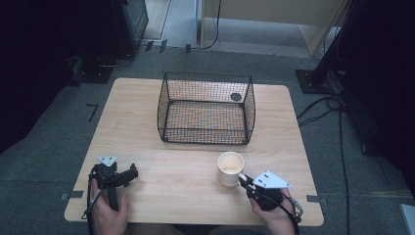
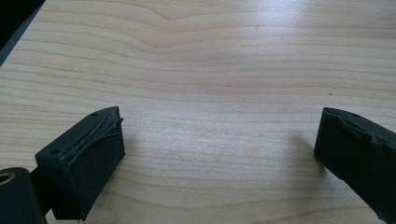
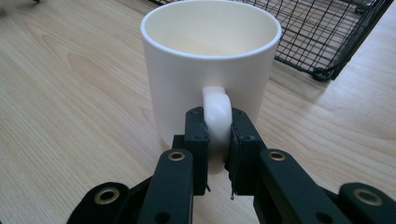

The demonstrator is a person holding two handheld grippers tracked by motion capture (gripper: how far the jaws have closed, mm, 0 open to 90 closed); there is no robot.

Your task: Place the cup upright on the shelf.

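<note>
A white mug [image 1: 230,168] stands upright and empty on the wooden table [image 1: 181,176], in front of the wire basket. My right gripper [image 1: 243,180] reaches it from the near right and is shut on the mug's handle [image 3: 217,112]; both pads press the handle's sides in the right gripper view, where the mug [image 3: 210,70] looms close. My left gripper [image 1: 131,173] rests low at the table's near left, held in a hand. Its jaws stand wide open over bare wood, the left gripper [image 2: 219,140] having nothing between its pads.
A black wire basket [image 1: 206,107] stands empty at the table's middle back, its near corner [image 3: 327,42] just beyond the mug. A dark round mark [image 1: 236,97] shows through the mesh. Cables and dark stands lie on the floor around the table.
</note>
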